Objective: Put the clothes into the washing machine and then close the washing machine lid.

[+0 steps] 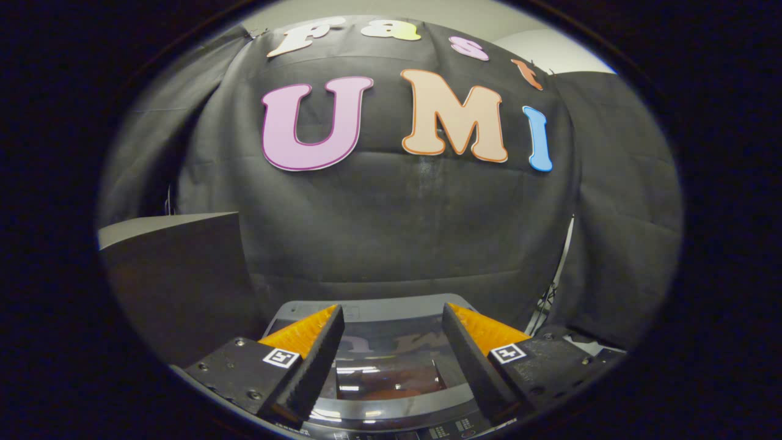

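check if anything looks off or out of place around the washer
Nothing stands out. The grey top-loading washing machine with its glossy dark glass lid sits level below the open, empty gripper; the lid lies flat and closed, unbroken, with nothing spilled on it. A grey panel stands upright beside it.

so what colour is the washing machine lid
Dark, glossy see-through glass in a grey frame; the washing machine lid shows in the gripper view.

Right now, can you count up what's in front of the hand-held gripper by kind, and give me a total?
Washing machine, glossy lid down, between and below the fingers: 1
Grey box or panel, beside the machine: 1
Hand-held gripper, fingers apart, holding nothing: 1
Square tracking markers on the fingers: 2
Total: 5
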